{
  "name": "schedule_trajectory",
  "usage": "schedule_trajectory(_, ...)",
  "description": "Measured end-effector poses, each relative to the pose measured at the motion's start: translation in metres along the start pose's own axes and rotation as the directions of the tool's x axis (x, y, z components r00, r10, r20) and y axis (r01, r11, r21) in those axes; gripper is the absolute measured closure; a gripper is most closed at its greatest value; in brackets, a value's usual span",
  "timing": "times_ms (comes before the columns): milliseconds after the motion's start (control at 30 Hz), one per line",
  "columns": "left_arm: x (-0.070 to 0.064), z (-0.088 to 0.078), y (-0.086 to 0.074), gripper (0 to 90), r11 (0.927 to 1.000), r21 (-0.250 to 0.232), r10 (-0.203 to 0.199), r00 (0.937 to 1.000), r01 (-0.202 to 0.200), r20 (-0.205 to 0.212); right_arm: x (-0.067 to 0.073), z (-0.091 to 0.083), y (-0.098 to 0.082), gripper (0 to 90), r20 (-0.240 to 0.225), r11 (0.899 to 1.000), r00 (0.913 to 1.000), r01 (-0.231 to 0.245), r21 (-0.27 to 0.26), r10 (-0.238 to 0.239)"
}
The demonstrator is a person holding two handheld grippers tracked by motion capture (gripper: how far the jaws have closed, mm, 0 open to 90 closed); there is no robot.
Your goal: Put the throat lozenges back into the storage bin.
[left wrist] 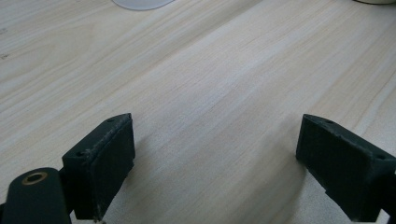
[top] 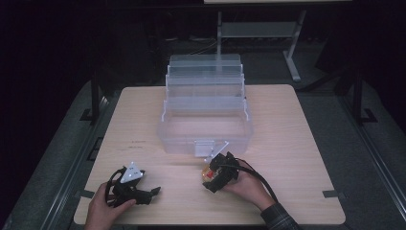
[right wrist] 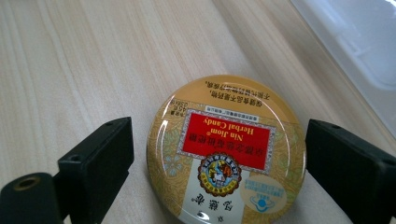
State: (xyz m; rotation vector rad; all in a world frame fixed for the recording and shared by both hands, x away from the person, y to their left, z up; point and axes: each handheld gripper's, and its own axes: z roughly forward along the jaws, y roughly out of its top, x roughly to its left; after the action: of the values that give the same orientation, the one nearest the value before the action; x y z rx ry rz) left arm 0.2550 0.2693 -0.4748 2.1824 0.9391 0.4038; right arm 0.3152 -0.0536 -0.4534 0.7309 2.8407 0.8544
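Note:
A round golden candy tin (right wrist: 226, 154) with a red label lies flat on the wooden table (top: 287, 143), just in front of the clear box. My right gripper (right wrist: 219, 135) straddles it, one jaw on each side. A narrow gap shows at the left jaw, while the right jaw sits at the tin's rim. In the high view the tin (top: 208, 175) peeks out under the right gripper (top: 210, 181), which a hand holds. My left gripper (left wrist: 215, 140) rests open at the table's front left (top: 152, 193), with bare wood between its jaws.
A clear plastic tiered organizer box (top: 206, 134) stands open in the middle of the table, its trays stepped back and its front latch facing me. Its wall (right wrist: 355, 42) lies close to the tin's far right. Dark floor and a metal frame surround the table.

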Motion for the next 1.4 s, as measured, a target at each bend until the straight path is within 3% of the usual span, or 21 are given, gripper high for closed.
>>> schedule_trajectory(533,0.0,0.0,0.0,10.7,1.0,0.0,0.0,1.0,0.0,0.0,0.0015,0.0026,-0.0013,15.5,0.014,1.0,0.9999,0.009,0.017,-0.009)
schedule_trajectory(567,0.0,0.0,0.0,10.8,1.0,0.0,0.0,1.0,0.0,0.0,0.0016,0.0022,-0.0016,19.1,0.018,1.0,0.9998,0.008,0.015,-0.009)
schedule_trajectory(1400,0.0,0.0,0.0,10.7,1.0,0.0,0.0,1.0,0.0,0.0,-0.0003,-0.0072,-0.0026,19.7,0.009,1.0,1.0,-0.001,0.018,0.001)
